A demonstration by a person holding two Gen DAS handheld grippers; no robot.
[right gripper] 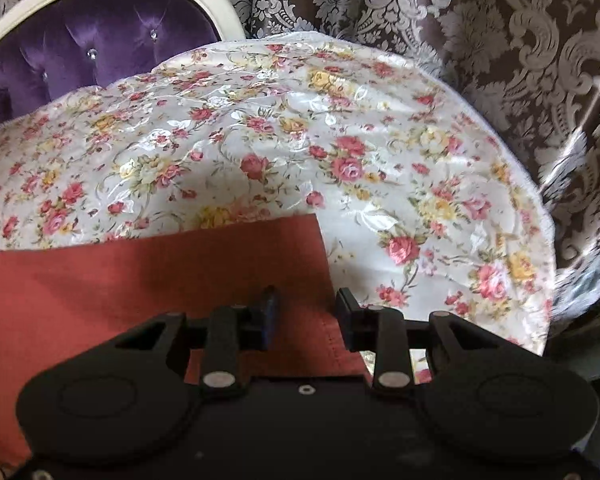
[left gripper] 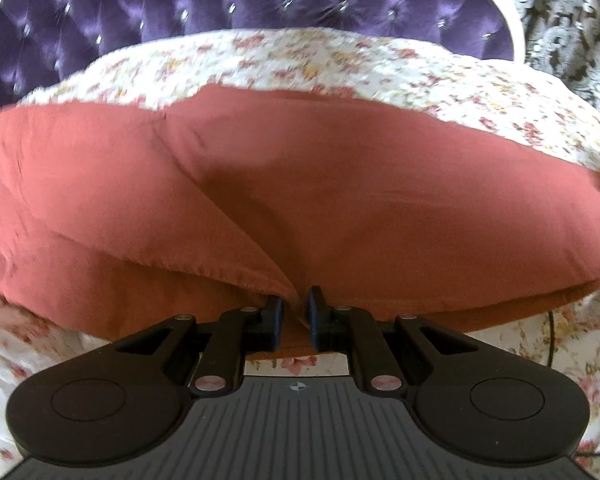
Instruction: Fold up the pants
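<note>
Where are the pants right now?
The pants lie on the floral bedspread below the purple headboard, their near edge pinched in the left gripper.

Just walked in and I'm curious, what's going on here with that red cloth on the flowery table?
A person with a gripper in each hand is folding rust-red pants on a floral tablecloth. The left gripper is pinching a fold of the fabric at its near edge. The right gripper is open, its fingers straddling the hemmed edge of the pants without clamping. A purple tufted chair stands behind the table.
</note>
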